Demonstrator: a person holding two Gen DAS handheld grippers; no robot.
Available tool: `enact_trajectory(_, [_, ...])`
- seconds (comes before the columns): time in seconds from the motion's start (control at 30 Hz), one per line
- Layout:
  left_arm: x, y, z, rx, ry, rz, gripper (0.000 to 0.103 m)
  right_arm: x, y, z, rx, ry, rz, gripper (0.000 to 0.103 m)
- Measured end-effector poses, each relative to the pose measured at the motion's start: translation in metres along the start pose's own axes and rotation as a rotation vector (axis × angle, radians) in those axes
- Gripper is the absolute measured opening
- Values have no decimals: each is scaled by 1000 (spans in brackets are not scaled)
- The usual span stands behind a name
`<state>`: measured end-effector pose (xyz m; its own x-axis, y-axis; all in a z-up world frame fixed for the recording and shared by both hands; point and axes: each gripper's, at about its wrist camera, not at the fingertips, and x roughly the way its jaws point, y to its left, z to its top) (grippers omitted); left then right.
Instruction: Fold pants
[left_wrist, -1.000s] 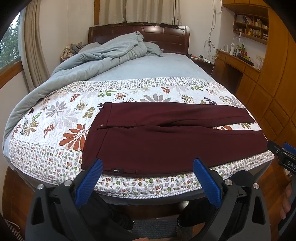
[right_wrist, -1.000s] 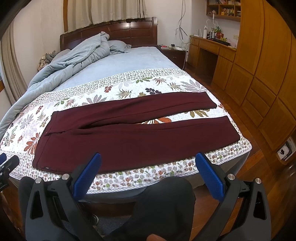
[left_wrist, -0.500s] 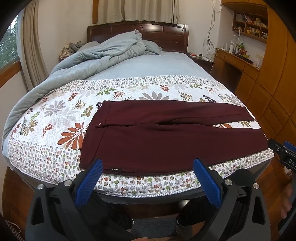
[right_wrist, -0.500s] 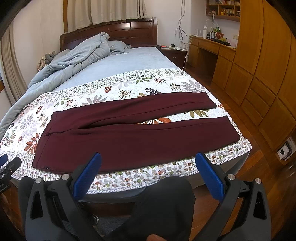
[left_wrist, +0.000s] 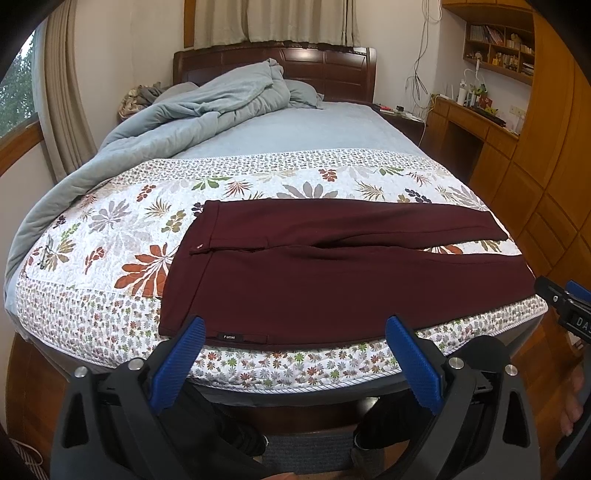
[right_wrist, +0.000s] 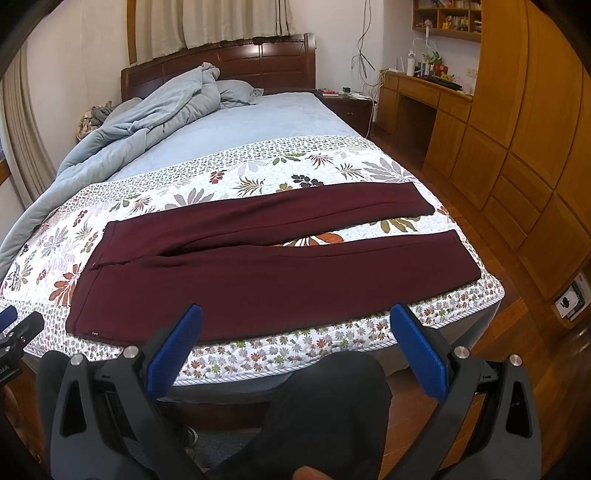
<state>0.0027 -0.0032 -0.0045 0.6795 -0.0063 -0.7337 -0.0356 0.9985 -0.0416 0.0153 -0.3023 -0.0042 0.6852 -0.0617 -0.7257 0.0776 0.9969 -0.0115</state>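
Left gripper (left_wrist: 293, 363) has edged toward the pants (left_wrist: 332, 273); right gripper (right_wrist: 295, 354) unchanged. I'm holding both spread wide, empty, lined up on the near edge for the first fold.

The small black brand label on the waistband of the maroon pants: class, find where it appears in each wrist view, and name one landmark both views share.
Left wrist view: the brand label sits low and left of centre, on the pants hem nearest the camera.
Right wrist view: the brand label shows far left, tiny, at the near waistband corner.
Shared landmark: the dark wooden headboard.
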Motion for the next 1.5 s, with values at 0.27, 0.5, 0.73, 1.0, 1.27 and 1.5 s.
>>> enact_trajectory(0.27, [0,-1,0,1,0,1,99,1,0,0,-3,2,3,101])
enact_trajectory(0.5, [4,0,-1,2,7,0,99,3,1,0,-6,7,4,101])
enact_trajectory(0.73, [16,4,-2,-9,33,-16,99,12,2,0,-12,21,5,101])
enact_trajectory(1.0, [54,29,2,-6,70,-213,99,42,14,3,-75,11,53,101])
enact_trajectory(1.27, [138,138,64,-53,150,-60,99,126,21,5,-156,228,211,101])
enact_trajectory(1.5, [251,232,137,-149,214,-245,98,171,14,20,-73,314,361,101])
